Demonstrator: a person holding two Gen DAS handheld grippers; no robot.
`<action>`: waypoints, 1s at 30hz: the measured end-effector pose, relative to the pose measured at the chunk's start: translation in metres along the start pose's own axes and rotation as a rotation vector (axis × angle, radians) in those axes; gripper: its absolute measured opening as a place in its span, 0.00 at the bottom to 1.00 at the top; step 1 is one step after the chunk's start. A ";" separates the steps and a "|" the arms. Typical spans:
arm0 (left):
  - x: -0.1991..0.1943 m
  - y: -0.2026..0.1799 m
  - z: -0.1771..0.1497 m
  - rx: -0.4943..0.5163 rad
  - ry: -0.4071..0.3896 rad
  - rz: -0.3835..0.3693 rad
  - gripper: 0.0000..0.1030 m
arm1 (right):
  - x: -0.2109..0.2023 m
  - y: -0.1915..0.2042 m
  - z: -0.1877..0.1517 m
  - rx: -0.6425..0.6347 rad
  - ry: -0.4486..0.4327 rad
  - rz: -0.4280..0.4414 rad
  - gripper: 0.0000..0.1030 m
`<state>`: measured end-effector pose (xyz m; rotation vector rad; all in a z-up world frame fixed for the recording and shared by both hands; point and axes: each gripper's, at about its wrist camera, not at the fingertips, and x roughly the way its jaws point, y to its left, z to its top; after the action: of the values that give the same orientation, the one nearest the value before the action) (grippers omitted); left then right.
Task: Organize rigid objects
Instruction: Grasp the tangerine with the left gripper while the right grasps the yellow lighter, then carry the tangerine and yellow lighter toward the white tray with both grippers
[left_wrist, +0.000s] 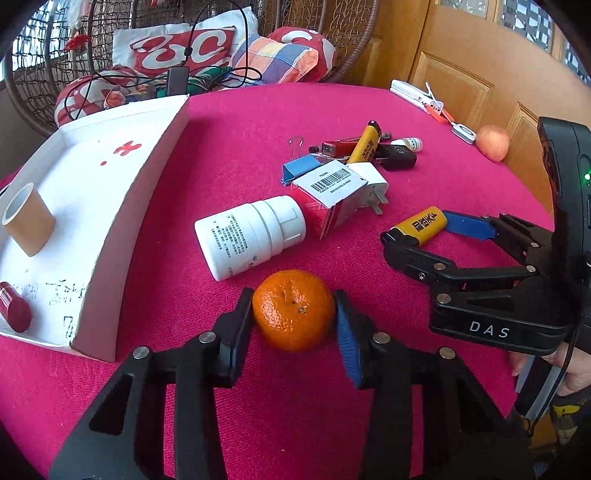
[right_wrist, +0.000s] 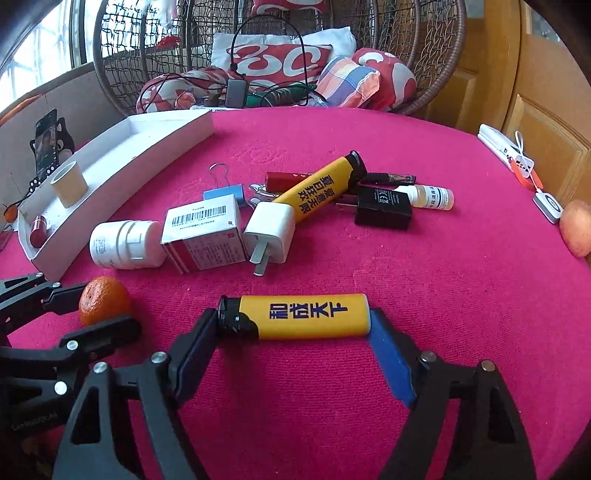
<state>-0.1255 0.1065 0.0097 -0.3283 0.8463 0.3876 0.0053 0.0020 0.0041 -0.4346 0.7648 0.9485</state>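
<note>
My left gripper (left_wrist: 294, 314) is shut on a mandarin orange (left_wrist: 293, 309), which rests on the pink tablecloth; it also shows in the right wrist view (right_wrist: 104, 301). My right gripper (right_wrist: 293, 319) is shut endwise on a yellow lighter (right_wrist: 301, 316), also seen in the left wrist view (left_wrist: 419, 226). A white tray (left_wrist: 122, 206) at the left holds a tape roll (left_wrist: 27, 219) and a red tube (left_wrist: 14, 312). A white pill bottle (left_wrist: 249, 236), a red-and-white box (left_wrist: 330, 197) and a white plug (left_wrist: 371, 186) lie in the middle.
Further back lie a second yellow lighter (right_wrist: 319, 186), a blue binder clip (right_wrist: 223, 194), a black charger (right_wrist: 384, 206), a small vial (right_wrist: 430, 196) and a red item (right_wrist: 291, 180). An apple (right_wrist: 576, 229) sits at the right edge. A wicker chair with cushions (right_wrist: 280, 62) stands behind.
</note>
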 end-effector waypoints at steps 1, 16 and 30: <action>-0.002 0.000 0.000 -0.002 -0.007 -0.001 0.40 | -0.001 -0.001 -0.001 0.010 -0.004 0.005 0.78; -0.043 -0.006 0.008 0.025 -0.145 0.011 0.40 | -0.035 -0.024 0.009 0.134 -0.107 0.026 0.78; -0.072 0.022 0.015 -0.053 -0.246 0.036 0.40 | -0.049 -0.013 0.021 0.119 -0.169 0.048 0.78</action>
<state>-0.1690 0.1175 0.0717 -0.3076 0.6030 0.4738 0.0074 -0.0191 0.0550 -0.2299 0.6765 0.9656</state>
